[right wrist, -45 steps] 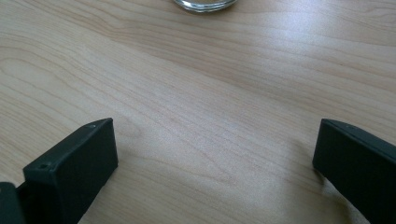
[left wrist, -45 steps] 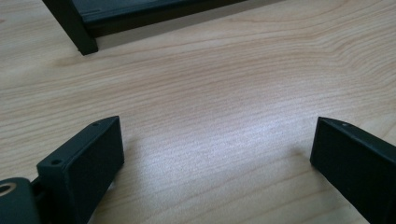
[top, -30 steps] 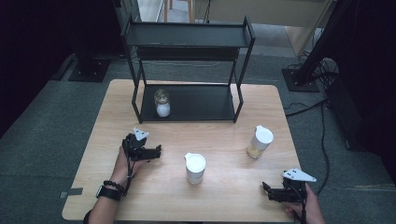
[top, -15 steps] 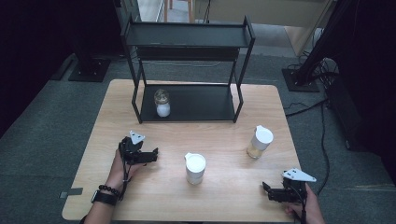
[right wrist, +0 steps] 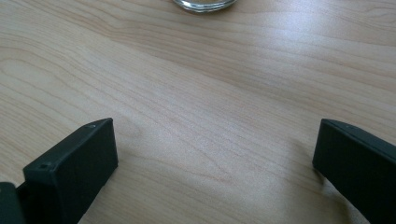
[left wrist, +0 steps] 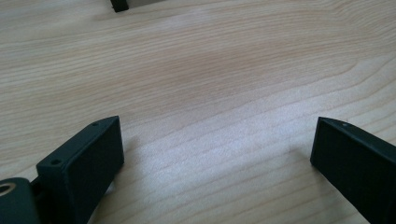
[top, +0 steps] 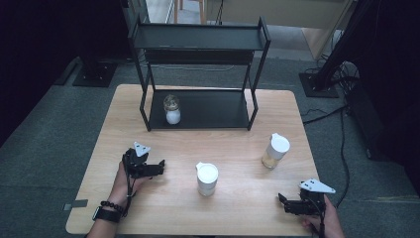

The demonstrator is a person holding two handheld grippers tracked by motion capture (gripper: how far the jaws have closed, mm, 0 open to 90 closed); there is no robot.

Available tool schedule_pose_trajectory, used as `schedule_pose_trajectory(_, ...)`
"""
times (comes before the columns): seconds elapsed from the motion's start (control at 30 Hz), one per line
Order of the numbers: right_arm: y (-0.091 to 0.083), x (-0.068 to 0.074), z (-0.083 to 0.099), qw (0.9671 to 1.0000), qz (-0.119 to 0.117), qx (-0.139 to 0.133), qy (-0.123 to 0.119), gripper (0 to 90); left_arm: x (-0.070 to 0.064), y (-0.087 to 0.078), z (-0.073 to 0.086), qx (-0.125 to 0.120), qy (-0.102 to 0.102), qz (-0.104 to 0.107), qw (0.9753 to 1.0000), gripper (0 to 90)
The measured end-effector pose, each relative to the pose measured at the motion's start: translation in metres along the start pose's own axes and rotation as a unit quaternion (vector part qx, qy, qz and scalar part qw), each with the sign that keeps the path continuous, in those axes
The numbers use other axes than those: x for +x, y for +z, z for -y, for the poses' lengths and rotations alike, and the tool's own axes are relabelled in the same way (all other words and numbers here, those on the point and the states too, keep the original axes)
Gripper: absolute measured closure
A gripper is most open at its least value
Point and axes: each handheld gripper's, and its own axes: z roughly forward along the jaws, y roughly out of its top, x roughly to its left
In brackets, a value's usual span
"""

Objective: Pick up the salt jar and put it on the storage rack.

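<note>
- Your left gripper [top: 157, 167] lies low on the table [top: 237, 208] with its jaws spread wide and nothing between them; in the left gripper view there is bare wood from one jaw to the other.
- Your right gripper [top: 283, 202] rests near the table's front right corner, its jaws just as wide and just as empty.
- The white-lidded jar [top: 207, 178] stands upright near the middle of the front half of the table, between your two hands.
- That jar is to the right of your left gripper, and the jaws already point roughly toward it, so I judge the left hand to be the nearer one.
- The jar's long axis is vertical, so a level approach from the side with the jaws either side of its body looks right.
- A second jar [top: 273, 151] with pale brown contents stands upright farther back on the right, well apart from your right gripper.
- The glass base [right wrist: 203, 4] at the top edge of the right gripper view is probably one of these jars; I cannot tell which.
- A small jar [top: 172, 109] already sits on the lower level of the black shelf [top: 198, 42].
</note>
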Motion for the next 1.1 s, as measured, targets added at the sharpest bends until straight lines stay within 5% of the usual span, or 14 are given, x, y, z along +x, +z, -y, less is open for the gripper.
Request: schedule_pose_trajectory(1.1, 0.000, 0.000, 0.000, 1.0000, 0.000, 0.000, 0.000, 0.0, 0.020, -0.032, 0.032, -0.001, 0.001, 0.001, 1.0000, 2.6)
